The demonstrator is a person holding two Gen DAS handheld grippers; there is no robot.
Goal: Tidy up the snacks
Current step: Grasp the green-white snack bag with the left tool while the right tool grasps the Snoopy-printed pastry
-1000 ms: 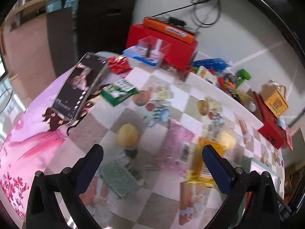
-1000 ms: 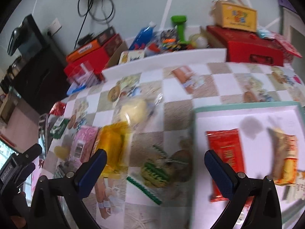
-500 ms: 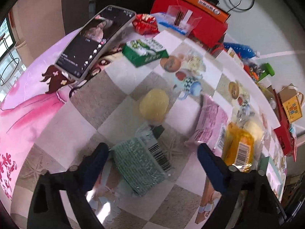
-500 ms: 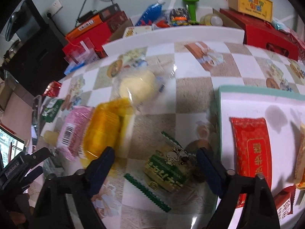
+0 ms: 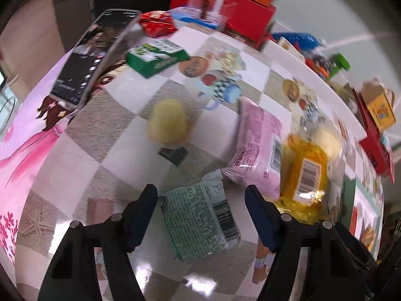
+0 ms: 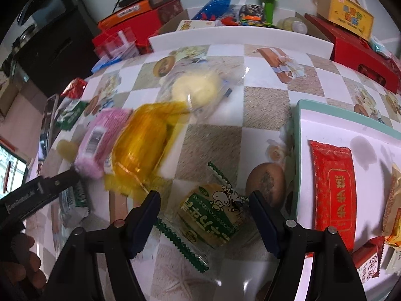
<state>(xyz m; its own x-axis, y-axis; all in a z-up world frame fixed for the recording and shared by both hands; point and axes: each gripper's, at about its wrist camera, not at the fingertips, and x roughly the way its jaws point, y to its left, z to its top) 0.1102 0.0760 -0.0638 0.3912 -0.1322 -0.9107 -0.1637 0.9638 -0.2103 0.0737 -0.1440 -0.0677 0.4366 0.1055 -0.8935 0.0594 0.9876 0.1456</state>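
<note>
My left gripper point(image 5: 201, 195) is open, its jaws on either side of a green snack packet point(image 5: 200, 219) lying on the checkered table. Beyond lie a pink packet point(image 5: 258, 148), a yellow packet point(image 5: 304, 173) and a pale yellow round snack point(image 5: 168, 123). My right gripper point(image 6: 204, 202) is open around a green-and-white cartoon snack packet point(image 6: 213, 213). To its right a white tray with a teal rim point(image 6: 298, 135) holds a red packet point(image 6: 334, 188). The yellow packet point(image 6: 140, 145), pink packet point(image 6: 100, 135) and a clear-wrapped pale bun point(image 6: 195, 85) lie farther out.
A phone point(image 5: 92, 57) leans at the table's left, beside a green box point(image 5: 156, 56) and a small red packet point(image 5: 156, 22). Red boxes point(image 6: 135, 25), a yellow carton point(image 6: 344, 16) and toys crowd the far edge. The left gripper's body point(image 6: 37, 195) shows in the right wrist view.
Both grippers have dropped closer to the table. The left now straddles the green packet, the right straddles the cartoon packet. Both jaws are narrower than before.
</note>
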